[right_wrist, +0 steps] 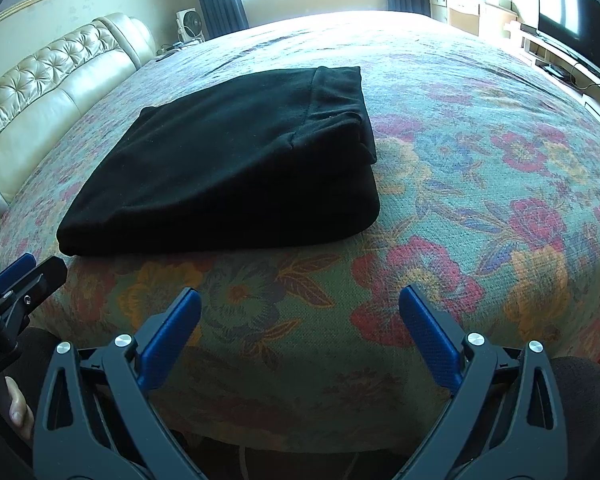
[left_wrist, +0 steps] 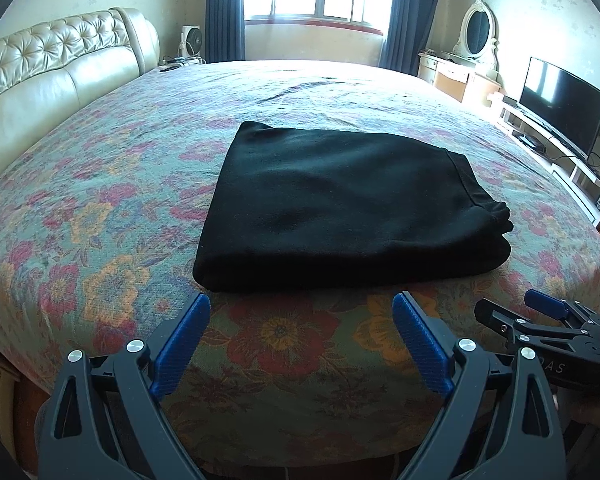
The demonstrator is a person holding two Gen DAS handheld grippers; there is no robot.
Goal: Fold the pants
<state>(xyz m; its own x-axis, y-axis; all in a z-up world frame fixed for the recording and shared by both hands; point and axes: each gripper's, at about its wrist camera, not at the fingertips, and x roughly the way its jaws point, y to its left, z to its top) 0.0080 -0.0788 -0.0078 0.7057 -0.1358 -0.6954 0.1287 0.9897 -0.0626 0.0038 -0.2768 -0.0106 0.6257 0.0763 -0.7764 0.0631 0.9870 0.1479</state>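
Left wrist view: black pants (left_wrist: 340,204) lie folded into a thick rectangle near the front edge of the bed (left_wrist: 100,184), on the floral cover. Left gripper (left_wrist: 301,322) hovers just short of the near fold, jaws spread wide, holding nothing. Right gripper (left_wrist: 536,308) shows at the right edge, off the cloth; can't tell its jaw state from here.

Right wrist view: right gripper (right_wrist: 300,312) is also splayed & empty, above bare cover; pants (right_wrist: 236,160) sit ahead & to the left, waistband end on the far right side. Left gripper (right_wrist: 16,276) pokes in at the left edge.

Cloth looks soft, limp, light, w/ several layers, so I'd guess it slumps if lifted by one corner; better to pinch all layers at the near fold, both corners together
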